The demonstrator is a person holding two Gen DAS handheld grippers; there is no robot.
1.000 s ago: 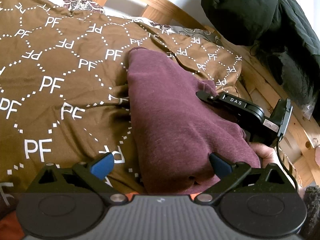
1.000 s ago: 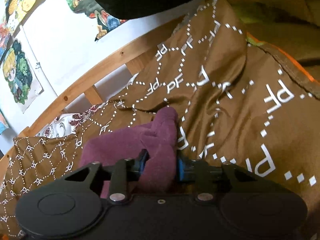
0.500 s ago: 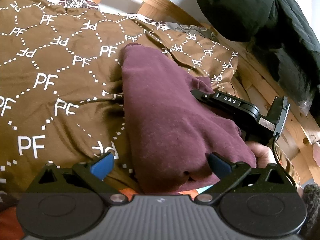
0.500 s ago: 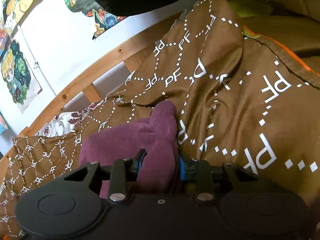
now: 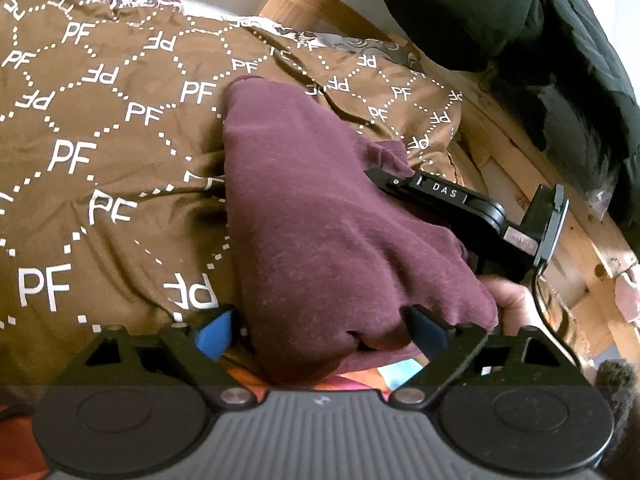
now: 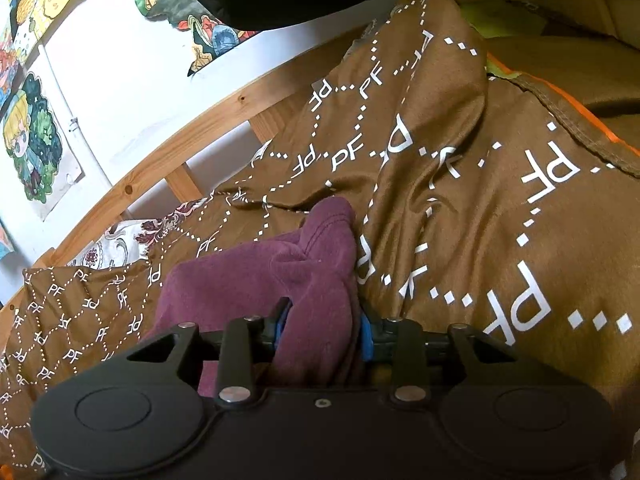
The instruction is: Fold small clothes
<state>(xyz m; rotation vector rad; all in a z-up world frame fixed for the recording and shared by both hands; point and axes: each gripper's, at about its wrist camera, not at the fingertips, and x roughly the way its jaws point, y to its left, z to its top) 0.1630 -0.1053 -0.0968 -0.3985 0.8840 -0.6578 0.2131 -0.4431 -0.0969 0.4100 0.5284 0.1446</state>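
The maroon knit garment (image 5: 320, 220) lies on the brown PF-printed bedspread (image 5: 100, 152), long axis near to far. Left gripper (image 5: 320, 332): jaws wide, just been closing, the near hem between them. Right gripper (image 6: 322, 330): clamped on a bunched fold, pads mostly hidden.

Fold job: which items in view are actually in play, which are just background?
In play:
- maroon garment
- right gripper, clamped on its bunched edge
- left gripper, open around the near edge

Background:
- brown PF bedspread
- wooden bed frame
- black jacket
- wall pictures
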